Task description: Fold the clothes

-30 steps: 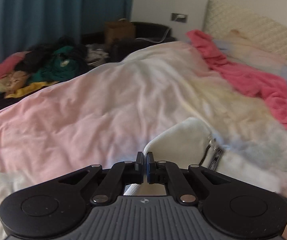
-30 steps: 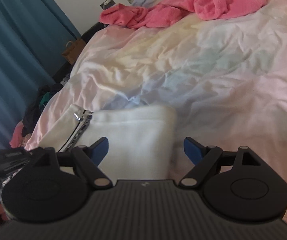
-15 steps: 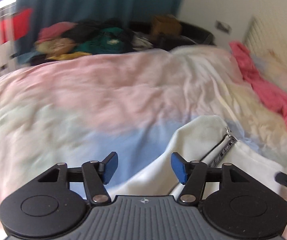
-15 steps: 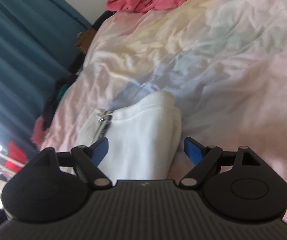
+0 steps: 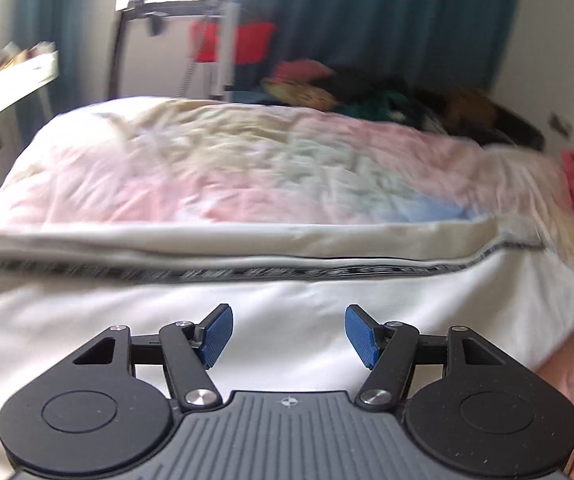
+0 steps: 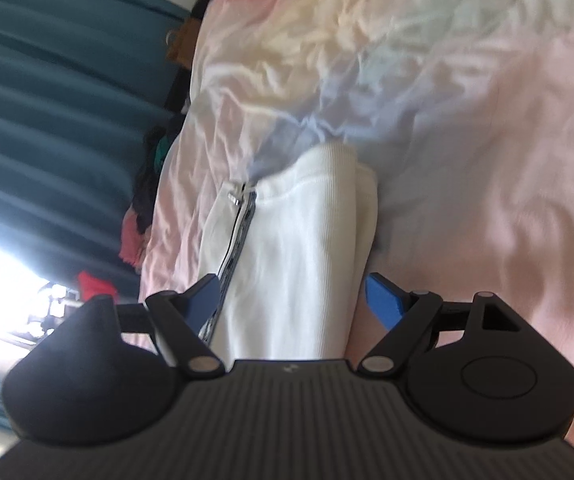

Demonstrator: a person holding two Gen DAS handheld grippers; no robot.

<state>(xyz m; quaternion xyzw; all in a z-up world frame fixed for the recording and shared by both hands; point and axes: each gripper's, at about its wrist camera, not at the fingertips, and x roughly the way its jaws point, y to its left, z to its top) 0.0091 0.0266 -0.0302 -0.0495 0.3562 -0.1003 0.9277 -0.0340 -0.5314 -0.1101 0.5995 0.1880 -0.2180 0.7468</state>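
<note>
Looking along the left gripper (image 5: 289, 334), one white zip-front garment (image 5: 271, 304) lies spread across one bed with a pastel pink, cream and blue cover (image 5: 247, 176), its dark zipper tape (image 5: 247, 270) running sideways. The jaws are opening, about half apart, hanging over the white cloth and gripping nothing. A heap of dark and coloured clothes (image 5: 367, 96) sits beyond the bed by teal curtains (image 5: 387, 16).

From the right gripper (image 6: 293, 300), the same garment (image 6: 299, 264) lies folded into a long strip on the bed cover (image 6: 467, 120). The jaws stand wide, released, straddling it; the pads are not pressing on it.
</note>
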